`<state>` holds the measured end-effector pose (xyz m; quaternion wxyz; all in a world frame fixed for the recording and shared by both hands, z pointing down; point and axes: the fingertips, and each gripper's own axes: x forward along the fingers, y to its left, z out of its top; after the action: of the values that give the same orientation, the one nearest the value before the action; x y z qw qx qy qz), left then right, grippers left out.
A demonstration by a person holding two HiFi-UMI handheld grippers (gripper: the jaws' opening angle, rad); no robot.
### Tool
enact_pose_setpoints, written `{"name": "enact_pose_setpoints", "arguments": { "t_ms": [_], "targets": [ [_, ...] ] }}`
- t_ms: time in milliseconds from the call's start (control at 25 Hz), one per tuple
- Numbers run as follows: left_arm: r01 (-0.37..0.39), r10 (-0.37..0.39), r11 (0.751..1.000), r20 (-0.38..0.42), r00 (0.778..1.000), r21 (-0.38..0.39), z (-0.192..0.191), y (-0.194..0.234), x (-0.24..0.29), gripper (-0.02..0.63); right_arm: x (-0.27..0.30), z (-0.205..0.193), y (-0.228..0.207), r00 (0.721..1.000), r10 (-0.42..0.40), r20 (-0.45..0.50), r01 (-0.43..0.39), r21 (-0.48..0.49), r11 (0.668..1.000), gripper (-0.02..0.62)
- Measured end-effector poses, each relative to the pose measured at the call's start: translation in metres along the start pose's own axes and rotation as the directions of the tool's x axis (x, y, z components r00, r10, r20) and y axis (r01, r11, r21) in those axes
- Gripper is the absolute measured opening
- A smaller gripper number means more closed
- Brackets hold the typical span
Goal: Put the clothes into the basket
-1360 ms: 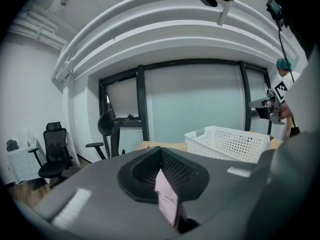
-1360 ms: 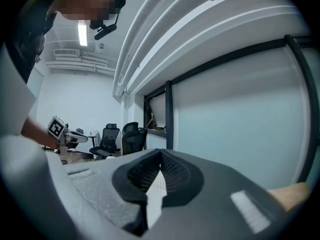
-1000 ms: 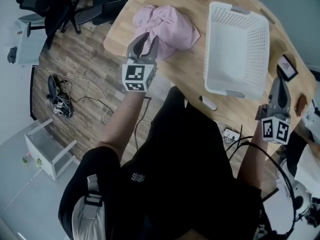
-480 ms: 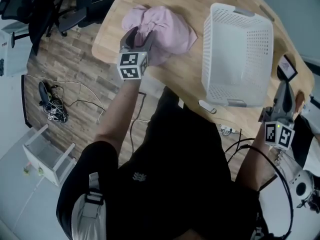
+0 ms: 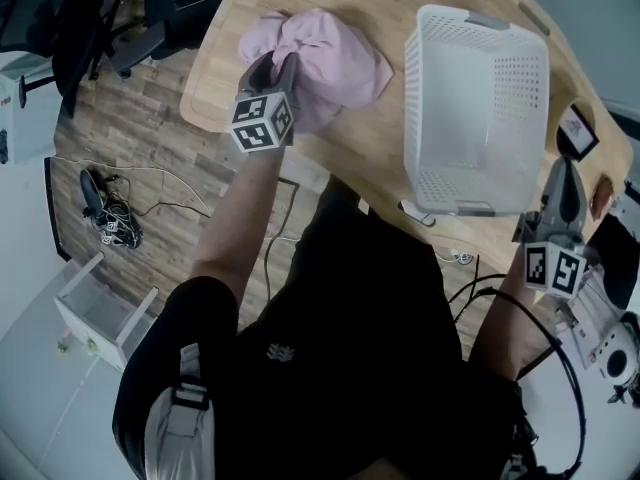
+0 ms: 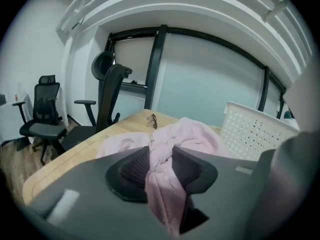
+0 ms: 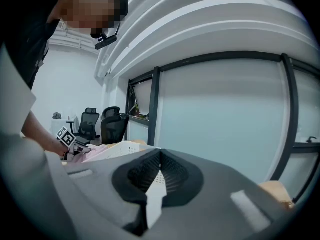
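Pickup of the clothes was under way. A pink garment was bunched on the wooden table, beside the empty white basket. The left tool had just been closing, and a twisted fold was pinched between its pads. The right tool was held closed and empty by the basket's near corner. Next, the garment would probably need lifting clear and carrying over the basket's rim.
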<state>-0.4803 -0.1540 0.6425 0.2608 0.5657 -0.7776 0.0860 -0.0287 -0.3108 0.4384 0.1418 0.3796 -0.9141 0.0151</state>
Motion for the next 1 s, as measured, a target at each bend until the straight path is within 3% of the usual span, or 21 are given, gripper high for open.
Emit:
{"name": "enact_pose_setpoints", "arguments": {
  "t_ms": [160, 520, 1000],
  "targets": [
    [-0.017, 0.016, 0.999, 0.011, 1.000, 0.044, 0.006, -0.005, -0.008, 0.114, -0.002, -0.001, 0.002, 1.000, 0.003, 0.001, -0.003, 0.004, 1.000, 0.000],
    [0.003, -0.011, 0.994, 0.064, 0.998, 0.113, 0.027, -0.014, -0.050, 0.107, -0.019, 0.010, 0.002, 0.999, -0.004, 0.040, 0.003, 0.020, 1.000, 0.000],
    [0.044, -0.061, 0.991, 0.134, 0.989, 0.126, 0.089, -0.040, -0.109, 0.107, -0.043, 0.034, 0.006, 0.993, 0.005, 0.117, -0.010, 0.043, 0.999, 0.000]
  ]
}}
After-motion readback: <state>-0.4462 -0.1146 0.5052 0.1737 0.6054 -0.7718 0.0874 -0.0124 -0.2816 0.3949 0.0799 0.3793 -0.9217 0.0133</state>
